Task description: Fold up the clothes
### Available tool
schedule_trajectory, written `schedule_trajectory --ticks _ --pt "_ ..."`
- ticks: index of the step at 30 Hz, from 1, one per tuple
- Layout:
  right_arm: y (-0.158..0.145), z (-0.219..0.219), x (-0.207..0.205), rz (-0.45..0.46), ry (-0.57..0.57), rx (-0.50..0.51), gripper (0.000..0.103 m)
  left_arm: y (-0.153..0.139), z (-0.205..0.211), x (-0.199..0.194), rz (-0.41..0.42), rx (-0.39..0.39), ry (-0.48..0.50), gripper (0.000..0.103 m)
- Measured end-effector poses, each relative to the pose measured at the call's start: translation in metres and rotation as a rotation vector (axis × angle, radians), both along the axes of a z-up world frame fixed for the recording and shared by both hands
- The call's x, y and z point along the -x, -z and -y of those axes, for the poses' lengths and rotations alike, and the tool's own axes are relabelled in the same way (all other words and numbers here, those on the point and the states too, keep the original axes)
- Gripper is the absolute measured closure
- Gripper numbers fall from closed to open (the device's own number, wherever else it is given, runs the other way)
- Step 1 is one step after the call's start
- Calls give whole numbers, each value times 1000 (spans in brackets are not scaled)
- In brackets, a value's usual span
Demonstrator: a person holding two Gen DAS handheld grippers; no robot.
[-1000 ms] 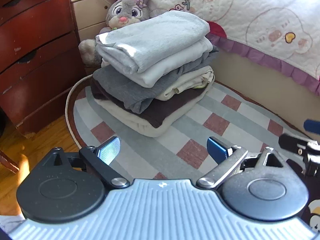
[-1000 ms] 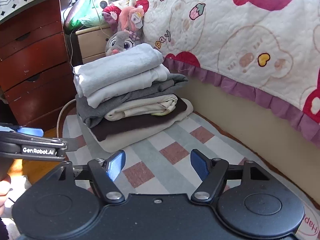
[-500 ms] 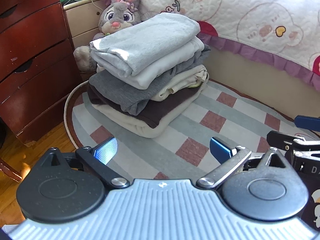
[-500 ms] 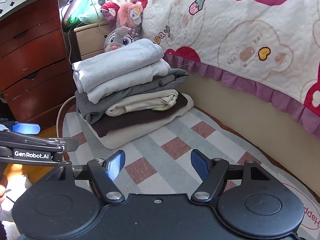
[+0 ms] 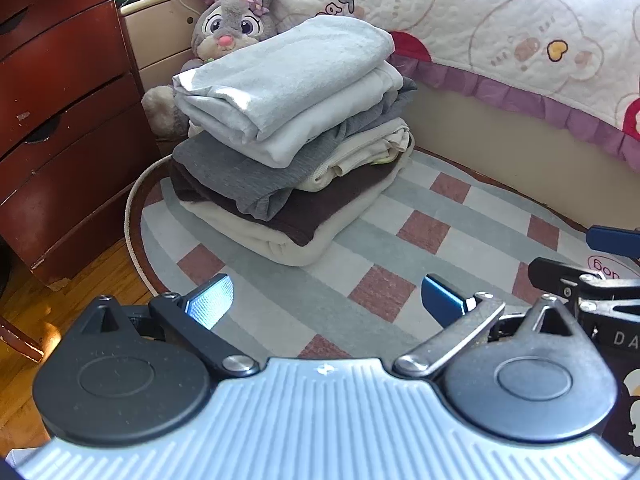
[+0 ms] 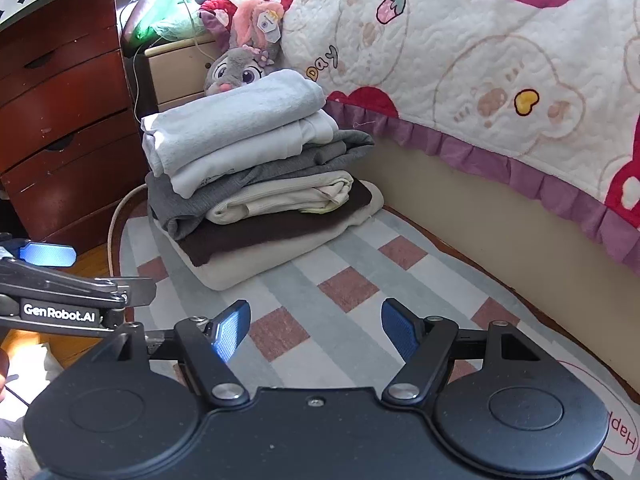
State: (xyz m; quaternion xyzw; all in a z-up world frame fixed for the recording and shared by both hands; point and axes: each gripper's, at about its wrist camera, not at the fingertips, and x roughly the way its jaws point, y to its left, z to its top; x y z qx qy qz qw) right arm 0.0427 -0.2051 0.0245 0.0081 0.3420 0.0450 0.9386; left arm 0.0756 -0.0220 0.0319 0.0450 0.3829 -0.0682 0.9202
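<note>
Six folded garments [image 5: 280,92] are counted in one stack on the rug [image 5: 440,216]; one plush rabbit [image 5: 232,28] is seen behind it, and two grippers.

A neat stack of folded clothes [image 6: 256,184], pale blue on top and cream at the bottom, sits on a grey-and-pink checked rug [image 6: 348,288]. A grey plush rabbit [image 6: 240,68] peeks behind it. The right gripper [image 6: 316,330] hovers with jaws apart, empty.

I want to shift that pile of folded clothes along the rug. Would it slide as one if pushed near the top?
Probably not. The pile is soft, loosely folded layers, so the top towel would likely slide off alone. It also overhangs the lower layers, so it may topple. Pushing the bottom cream layer seems safer.
</note>
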Motion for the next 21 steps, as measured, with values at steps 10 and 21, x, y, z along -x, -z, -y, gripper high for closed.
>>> schedule_trajectory --ticks 10,21 --pt "0 3 0 -3 6 2 26 1 3 2 8 -9 8 0" --pt "0 4 0 -7 8 -1 26 6 12 2 -12 -42 37 0"
